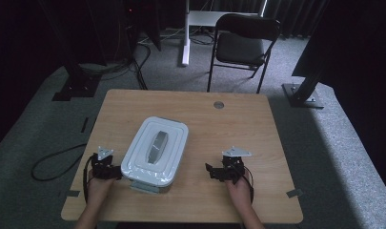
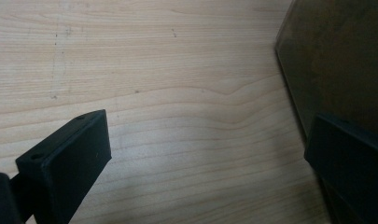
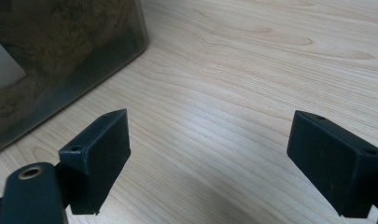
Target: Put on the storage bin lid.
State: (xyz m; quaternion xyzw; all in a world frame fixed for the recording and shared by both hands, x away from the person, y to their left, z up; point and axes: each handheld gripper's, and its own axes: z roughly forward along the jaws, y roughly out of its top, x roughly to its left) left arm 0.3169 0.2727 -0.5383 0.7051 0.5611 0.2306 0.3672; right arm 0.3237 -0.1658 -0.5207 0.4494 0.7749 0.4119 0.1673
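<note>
A white lidded box (image 1: pixel 155 150) with a grey handle on its lid lies on the wooden table (image 1: pixel 233 124), left of centre. My left gripper (image 1: pixel 105 168) rests just left of the box's near corner, open. In the left gripper view its jaws stand wide apart over bare wood, and the box's smoky clear wall (image 2: pixel 336 60) rises at the right, close to the right jaw. My right gripper (image 1: pixel 224 171) sits to the right of the box, apart from it, open and holding nothing. In the right gripper view the box's wall (image 3: pixel 60 60) shows at the upper left.
A black folding chair (image 1: pixel 245 45) stands beyond the table's far edge. A white post (image 1: pixel 186 33) and dark stands rise on the carpet behind. A small round grommet (image 1: pixel 218 104) sits near the table's far edge. A cable (image 1: pixel 52 164) loops on the floor at left.
</note>
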